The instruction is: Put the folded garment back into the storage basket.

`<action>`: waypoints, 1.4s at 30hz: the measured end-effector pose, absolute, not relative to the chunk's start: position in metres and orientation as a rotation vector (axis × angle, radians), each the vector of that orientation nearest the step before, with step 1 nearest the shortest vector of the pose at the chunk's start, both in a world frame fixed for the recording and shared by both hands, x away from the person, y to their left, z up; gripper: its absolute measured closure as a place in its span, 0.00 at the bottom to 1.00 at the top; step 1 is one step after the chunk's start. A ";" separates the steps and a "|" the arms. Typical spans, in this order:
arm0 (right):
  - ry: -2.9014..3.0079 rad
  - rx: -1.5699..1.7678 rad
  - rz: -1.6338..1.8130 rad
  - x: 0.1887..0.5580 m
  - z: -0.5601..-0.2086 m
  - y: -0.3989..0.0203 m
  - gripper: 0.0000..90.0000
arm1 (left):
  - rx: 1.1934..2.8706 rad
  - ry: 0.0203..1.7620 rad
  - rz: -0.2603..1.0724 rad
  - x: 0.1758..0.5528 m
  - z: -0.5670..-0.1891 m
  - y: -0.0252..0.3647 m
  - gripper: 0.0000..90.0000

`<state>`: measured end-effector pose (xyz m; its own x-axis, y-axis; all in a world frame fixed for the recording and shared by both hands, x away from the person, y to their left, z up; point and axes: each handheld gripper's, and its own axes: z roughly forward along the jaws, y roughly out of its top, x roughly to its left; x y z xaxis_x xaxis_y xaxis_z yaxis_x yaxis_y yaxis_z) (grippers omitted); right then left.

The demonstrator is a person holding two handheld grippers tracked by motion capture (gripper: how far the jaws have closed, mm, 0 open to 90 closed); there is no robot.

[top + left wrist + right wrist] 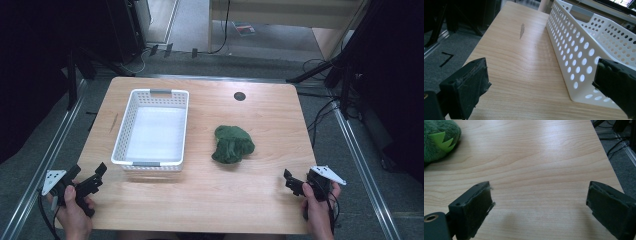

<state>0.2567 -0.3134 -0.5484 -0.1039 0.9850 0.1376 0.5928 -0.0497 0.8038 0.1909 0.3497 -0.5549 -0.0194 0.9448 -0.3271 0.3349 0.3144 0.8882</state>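
Plush toy right of basket

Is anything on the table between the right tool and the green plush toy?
Nothing visible. Bare wood lies between the open right tool and the green plush toy. The white basket stands to the toy's left, off that path.

Likely lab – wooden table ringed by black stands, floor cables, metal rails.
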 end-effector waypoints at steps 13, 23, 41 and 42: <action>1.735 1.676 1.018 0.257 -0.549 -0.313 0.07 | 1.198 1.553 0.757 0.190 -0.555 0.349 0.00; 1.741 1.676 1.013 0.258 -0.549 -0.313 0.07 | 1.246 1.553 0.786 0.188 -0.545 0.347 0.00; 1.737 1.681 1.030 0.258 -0.549 -0.314 0.07 | 1.267 1.474 0.791 0.184 -0.484 0.318 0.00; 1.737 1.681 1.030 0.258 -0.549 -0.314 0.07 | 1.267 1.474 0.791 0.184 -0.484 0.318 0.00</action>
